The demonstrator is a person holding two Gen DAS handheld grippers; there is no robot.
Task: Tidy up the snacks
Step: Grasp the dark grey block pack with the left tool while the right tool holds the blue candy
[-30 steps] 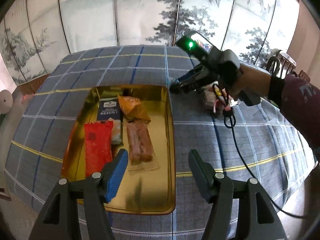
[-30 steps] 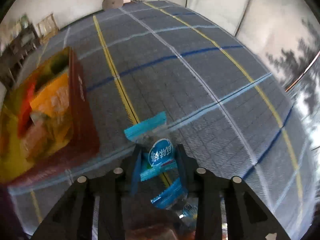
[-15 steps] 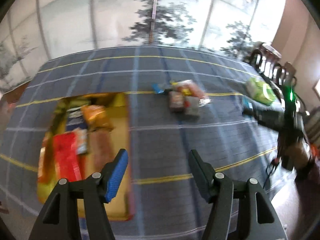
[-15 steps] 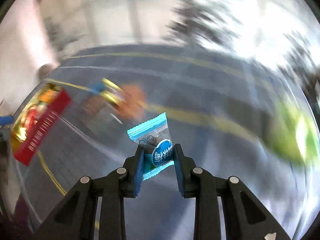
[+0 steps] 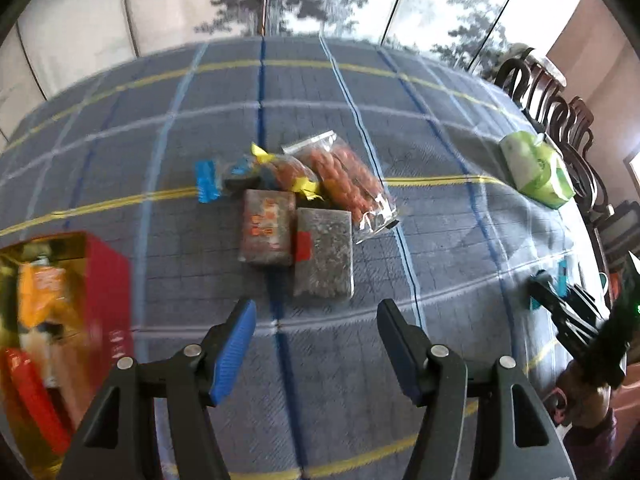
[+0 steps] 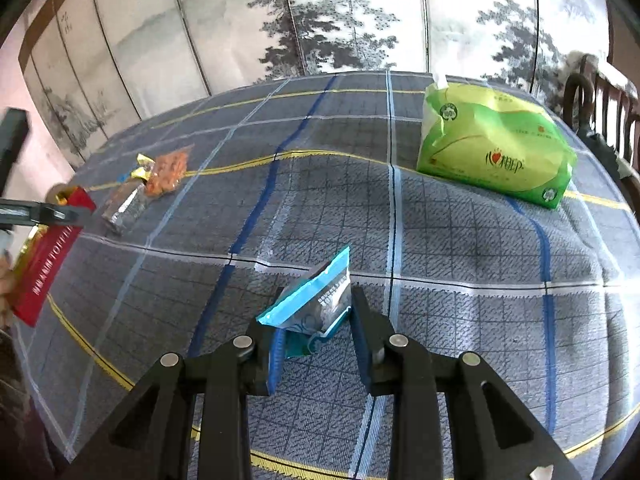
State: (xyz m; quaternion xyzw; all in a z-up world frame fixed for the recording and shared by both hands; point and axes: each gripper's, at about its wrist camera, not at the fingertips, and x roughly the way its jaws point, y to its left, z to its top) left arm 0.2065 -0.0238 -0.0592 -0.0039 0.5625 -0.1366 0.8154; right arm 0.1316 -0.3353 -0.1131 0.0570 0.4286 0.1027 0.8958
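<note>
While pinching the blue snack packet (image 6: 316,304) by its lower edge, tilted, both pads pressed against it, swing the right gripper (image 6: 316,336) leftward across the checked tablecloth (image 6: 460,240) toward the red tin (image 6: 44,268), at present well apart at the far left. Judging from the thin, slippery wrapper and the shallow hold, keep the squeeze steady and avoid fast turns on the way. Carry high enough to clear the tin's red wall, then lower into a bare patch of the gold interior rather than on top of the snacks already inside. Release only once low over the tin floor, so as not to bounce the packet out.

Left gripper (image 5: 316,312): wide open, nothing between the blue pads, hovering over the cloth just short of the loose pile. For the next pick, aim at the nearer grey bar (image 5: 324,256), touching a second grey bar (image 5: 266,232) and overlapped at its far corner by the clear bag of orange snacks (image 5: 344,184). Close across the bar's narrow width, taking care not to drag its neighbours. Leave the green tissue pack (image 6: 492,148) alone, probably no snack.
</note>
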